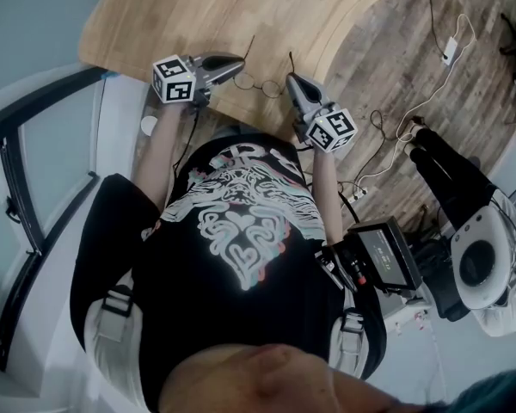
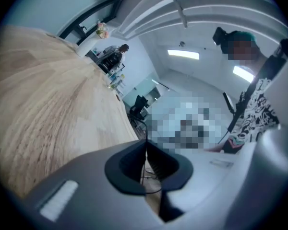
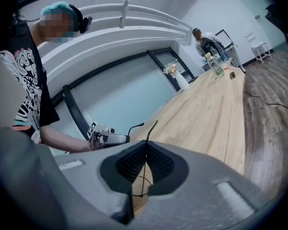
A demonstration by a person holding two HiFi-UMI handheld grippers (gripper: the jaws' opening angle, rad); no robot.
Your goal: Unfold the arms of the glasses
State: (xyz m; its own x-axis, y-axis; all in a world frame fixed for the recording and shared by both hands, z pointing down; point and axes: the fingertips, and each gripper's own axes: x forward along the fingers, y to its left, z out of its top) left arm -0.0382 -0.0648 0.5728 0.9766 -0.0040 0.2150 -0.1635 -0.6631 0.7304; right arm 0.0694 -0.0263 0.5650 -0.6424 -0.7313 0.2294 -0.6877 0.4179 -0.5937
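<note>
Glasses (image 1: 258,83) with thin wire rims hung just over the near edge of the wooden table (image 1: 241,7) in the head view, between the two tongs. Their front ran from side to side. The two thin arms pointed away from the person, out over the table. The left gripper (image 1: 238,64) pinched one arm and the right gripper (image 1: 291,82) pinched the other. Each marker cube showed black and white squares, but no words could be read.

In the left gripper view, the left gripper (image 2: 145,145) was squeezed tight on a thin wire arm of the glasses (image 2: 145,129), which stuck out past the tips.

In the right gripper view, the right gripper (image 3: 146,143) was squeezed tight on the other arm of the glasses (image 3: 151,128), and it pointed up and out along the table (image 3: 211,114). The left gripper (image 3: 116,139) showed off to the side
</note>
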